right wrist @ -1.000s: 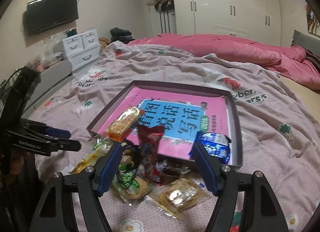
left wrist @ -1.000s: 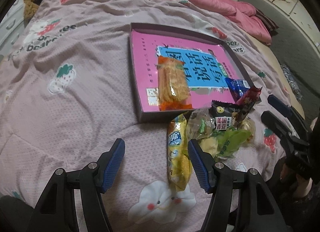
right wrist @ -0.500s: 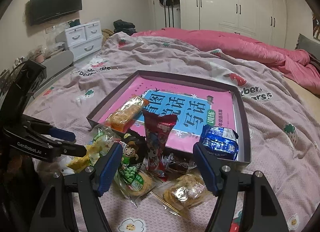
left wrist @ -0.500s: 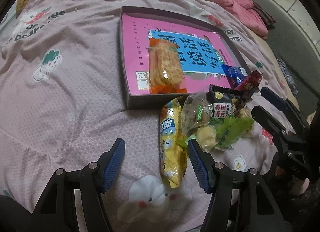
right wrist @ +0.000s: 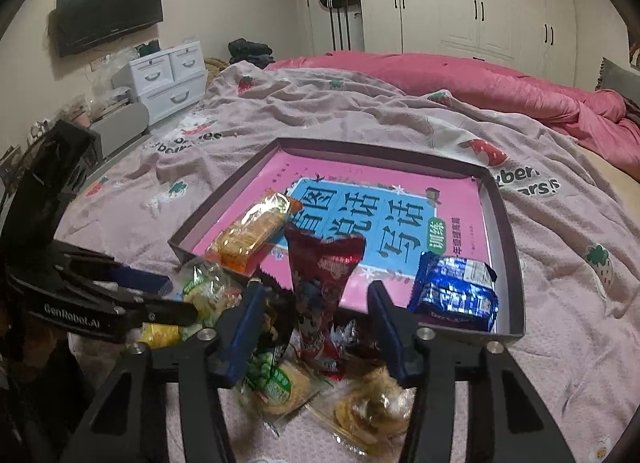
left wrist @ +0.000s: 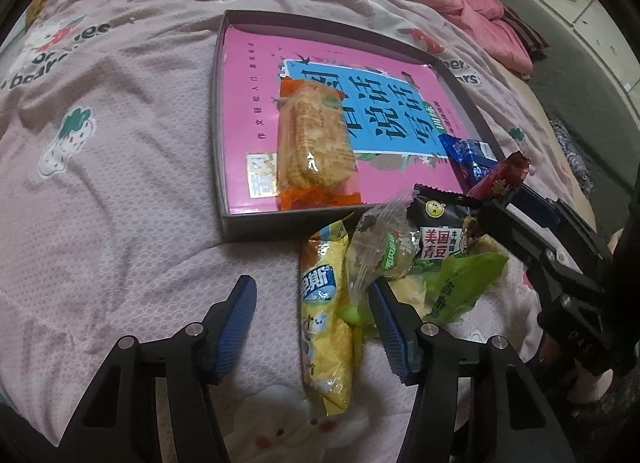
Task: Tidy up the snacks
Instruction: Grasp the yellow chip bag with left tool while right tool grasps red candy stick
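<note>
My right claw [right wrist: 314,327] is closing its blue-padded jaws around the upright red foil snack packet [right wrist: 324,283], the pads not yet pressing it. My left claw [left wrist: 312,329] is closing too, straddling the long yellow plastic snack bag [left wrist: 326,327] without gripping it. Just beyond both, the shallow grey cardboard tray [right wrist: 516,263] is holding an orange-ended cracker pack [left wrist: 314,143] and a blue foil biscuit packet [right wrist: 456,295].
</note>
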Action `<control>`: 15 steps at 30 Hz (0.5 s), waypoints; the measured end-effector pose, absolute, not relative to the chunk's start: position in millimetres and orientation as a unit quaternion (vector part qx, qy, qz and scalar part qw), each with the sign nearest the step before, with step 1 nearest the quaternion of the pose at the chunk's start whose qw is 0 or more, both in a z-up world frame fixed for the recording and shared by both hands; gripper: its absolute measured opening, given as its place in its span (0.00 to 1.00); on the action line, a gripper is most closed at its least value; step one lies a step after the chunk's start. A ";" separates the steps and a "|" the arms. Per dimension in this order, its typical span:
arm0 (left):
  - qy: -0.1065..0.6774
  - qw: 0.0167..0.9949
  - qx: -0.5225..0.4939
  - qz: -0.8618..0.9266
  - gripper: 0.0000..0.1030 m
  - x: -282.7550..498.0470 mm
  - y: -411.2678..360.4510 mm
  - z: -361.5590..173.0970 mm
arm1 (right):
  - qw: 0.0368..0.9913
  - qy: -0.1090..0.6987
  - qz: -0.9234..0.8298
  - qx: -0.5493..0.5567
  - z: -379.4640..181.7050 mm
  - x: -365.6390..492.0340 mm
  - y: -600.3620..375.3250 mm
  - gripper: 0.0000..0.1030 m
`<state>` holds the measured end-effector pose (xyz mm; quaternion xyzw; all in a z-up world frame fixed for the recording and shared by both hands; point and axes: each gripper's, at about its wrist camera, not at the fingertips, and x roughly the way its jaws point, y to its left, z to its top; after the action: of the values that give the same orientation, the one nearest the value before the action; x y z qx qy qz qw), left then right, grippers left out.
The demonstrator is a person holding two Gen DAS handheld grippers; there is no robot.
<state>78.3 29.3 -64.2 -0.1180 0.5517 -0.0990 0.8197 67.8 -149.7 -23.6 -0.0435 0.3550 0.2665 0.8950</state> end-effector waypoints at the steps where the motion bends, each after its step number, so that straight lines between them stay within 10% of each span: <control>1: 0.552 0.819 -0.120 -0.099 0.59 79.4 28.9 -64.7 | 0.895 0.354 0.269 -0.039 -23.3 69.5 -149.4 0.46; 8: 0.554 0.816 -0.132 -0.098 0.57 84.2 26.3 -69.2 | 0.890 0.364 0.275 -0.031 -29.2 81.0 -145.2 0.31; 15: 0.560 0.816 -0.107 -0.101 0.32 85.7 11.3 -74.3 | 0.892 0.356 0.277 -0.039 -27.1 76.7 -147.3 0.24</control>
<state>85.7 11.3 -74.3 -0.1072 0.5596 -0.1013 0.8156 76.7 -147.3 -27.1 -0.0385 0.3560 0.2774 0.8915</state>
